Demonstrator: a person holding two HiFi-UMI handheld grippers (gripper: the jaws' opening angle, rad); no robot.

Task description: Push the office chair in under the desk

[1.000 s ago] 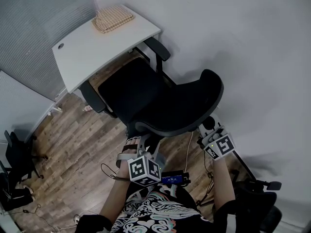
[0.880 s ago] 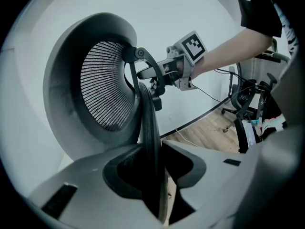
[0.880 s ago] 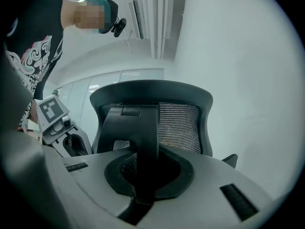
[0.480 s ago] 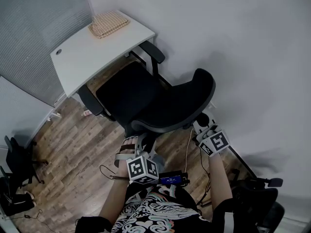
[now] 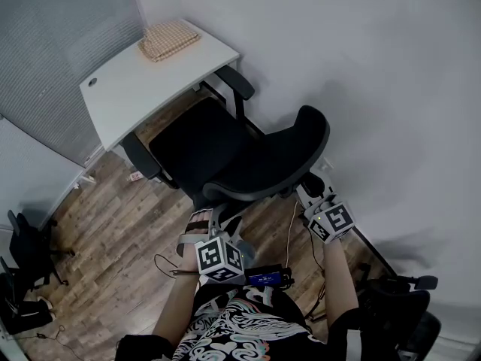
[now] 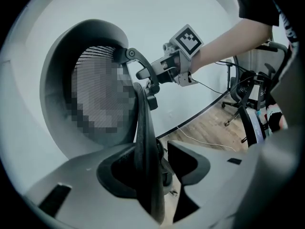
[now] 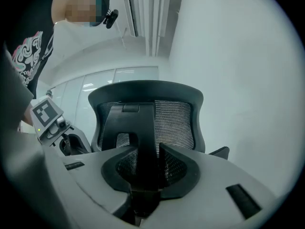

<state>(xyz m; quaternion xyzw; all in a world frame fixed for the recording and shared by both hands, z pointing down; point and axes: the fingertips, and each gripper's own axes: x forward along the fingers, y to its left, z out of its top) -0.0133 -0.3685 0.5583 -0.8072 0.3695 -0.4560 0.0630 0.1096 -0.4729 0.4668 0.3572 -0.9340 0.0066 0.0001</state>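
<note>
A black office chair (image 5: 203, 145) stands at the white desk (image 5: 128, 89), its seat partly under the desk's edge and its backrest (image 5: 274, 160) towards me. My left gripper (image 5: 216, 222) is low behind the backrest. In the left gripper view its jaws (image 6: 159, 159) have just been opening: the thin dark edge of the back support (image 6: 145, 142) lies against one pad, with a gap to the other. My right gripper (image 5: 310, 195) points level, and in the right gripper view it (image 7: 143, 159) is shut on the chair's back spine (image 7: 143, 128).
A folded woven cloth (image 5: 169, 36) lies on the desk's far end. A white wall runs along the right, a blind-covered partition (image 5: 60, 28) along the left. Cables (image 5: 291, 232) trail on the wood floor. Other chairs stand at bottom right (image 5: 398, 307) and at the left edge (image 5: 26, 247).
The head view has shifted a little. The chair, the desk and both grippers keep about the same places relative to each other.
</note>
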